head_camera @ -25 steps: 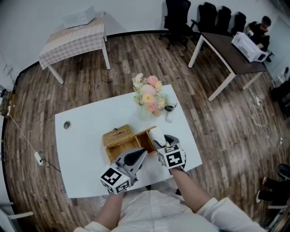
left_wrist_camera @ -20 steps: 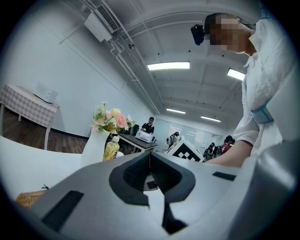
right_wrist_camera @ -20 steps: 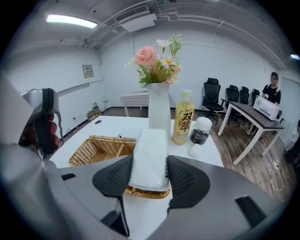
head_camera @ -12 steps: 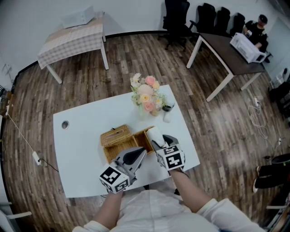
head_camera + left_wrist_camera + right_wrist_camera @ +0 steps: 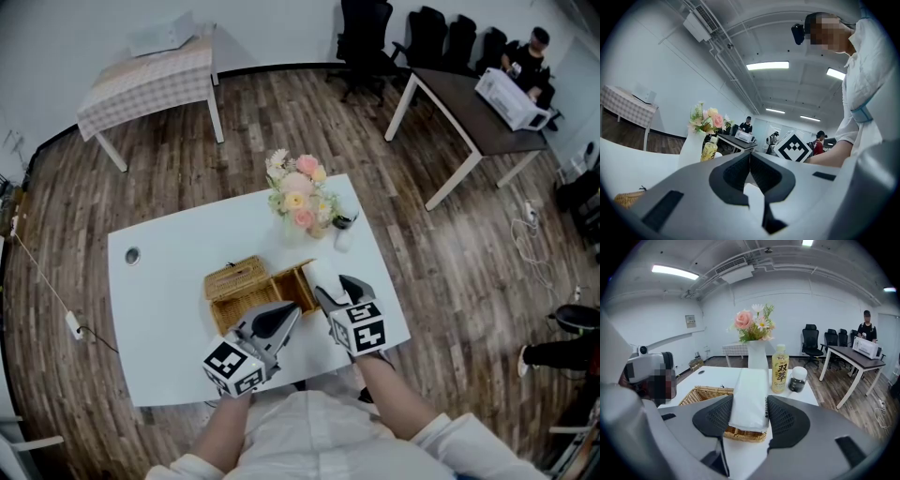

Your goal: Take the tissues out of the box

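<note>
An open wicker box [image 5: 246, 302] sits on the white table [image 5: 169, 272], with its lid [image 5: 234, 277] lying flat behind it. My right gripper [image 5: 336, 289] is shut on a white tissue pack [image 5: 323, 277] above the box's right end. In the right gripper view the tissue pack [image 5: 750, 397] stands between both pads of the right gripper [image 5: 749, 401], over the wicker box [image 5: 701, 394]. My left gripper [image 5: 286, 314] is shut and empty at the box's near edge. In its own view the left gripper [image 5: 750, 154] has its tips together.
A white vase of flowers [image 5: 298, 202] stands at the table's far edge, with a yellow bottle [image 5: 779, 369] and a small dark jar [image 5: 797, 379] beside it. Other tables, office chairs and a seated person [image 5: 525, 56] are far off.
Nothing but a slight drift of the head view. Both grippers and the tissue pack stay where they were.
</note>
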`<state>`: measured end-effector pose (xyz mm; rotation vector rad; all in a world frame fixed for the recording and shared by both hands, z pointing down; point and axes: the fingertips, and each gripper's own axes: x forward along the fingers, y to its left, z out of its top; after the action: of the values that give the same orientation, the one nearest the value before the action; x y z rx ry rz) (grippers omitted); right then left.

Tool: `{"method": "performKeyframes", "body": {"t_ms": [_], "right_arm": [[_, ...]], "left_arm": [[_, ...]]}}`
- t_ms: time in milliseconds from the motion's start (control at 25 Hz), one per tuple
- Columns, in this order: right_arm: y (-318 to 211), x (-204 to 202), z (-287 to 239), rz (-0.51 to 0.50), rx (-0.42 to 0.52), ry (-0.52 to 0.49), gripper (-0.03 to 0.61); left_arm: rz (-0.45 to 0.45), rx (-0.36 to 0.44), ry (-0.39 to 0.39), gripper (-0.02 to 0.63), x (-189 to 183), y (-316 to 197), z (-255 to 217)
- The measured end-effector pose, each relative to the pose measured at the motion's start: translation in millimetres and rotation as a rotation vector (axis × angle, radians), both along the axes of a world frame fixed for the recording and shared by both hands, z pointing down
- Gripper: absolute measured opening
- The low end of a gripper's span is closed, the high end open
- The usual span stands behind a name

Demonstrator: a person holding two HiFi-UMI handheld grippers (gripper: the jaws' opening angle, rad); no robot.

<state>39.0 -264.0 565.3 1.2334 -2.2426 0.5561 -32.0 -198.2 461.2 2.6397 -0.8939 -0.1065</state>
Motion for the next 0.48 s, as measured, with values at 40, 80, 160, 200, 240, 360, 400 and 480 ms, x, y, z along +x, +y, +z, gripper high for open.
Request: {"method": "performKeyframes", "body": {"t_ms": [40, 80, 160, 200, 240, 360, 400, 480], "right_arm": [[0, 2, -3, 0.005, 0.005, -0.018, 0.244], [-1, 4, -7, 0.012, 0.009, -0.038, 0.244], [-1, 9, -13, 0.027, 0.015, -0.078, 0.244], [-1, 11, -16, 0.032, 0.021, -0.094, 0.244], [-1, 13, -19, 0.035, 0.028, -0.109, 0.244], [0, 15, -28, 0.034, 0.046, -0.161, 0.244], [1, 15, -31, 0.032, 0.052, -0.184, 0.244], [3, 14, -39, 0.019, 0.067, -0.229, 0.244]], "left_arm": [[0.001, 0.0, 0.001, 0.003, 0, 0, 1], [0.002, 0.0, 0.002, 0.003, 1, 0, 1], [0.006, 0.002, 0.001, 0.003, 3, 0, 1], [0.008, 0.004, 0.001, 0.003, 4, 1, 1], [0.01, 0.007, -0.001, 0.003, 6, 1, 1], [0.012, 0.005, -0.008, 0.003, 9, 1, -2], [0.012, 0.004, -0.009, 0.003, 10, 1, -2], [0.015, 0.003, -0.011, 0.003, 12, 2, -2]]}}
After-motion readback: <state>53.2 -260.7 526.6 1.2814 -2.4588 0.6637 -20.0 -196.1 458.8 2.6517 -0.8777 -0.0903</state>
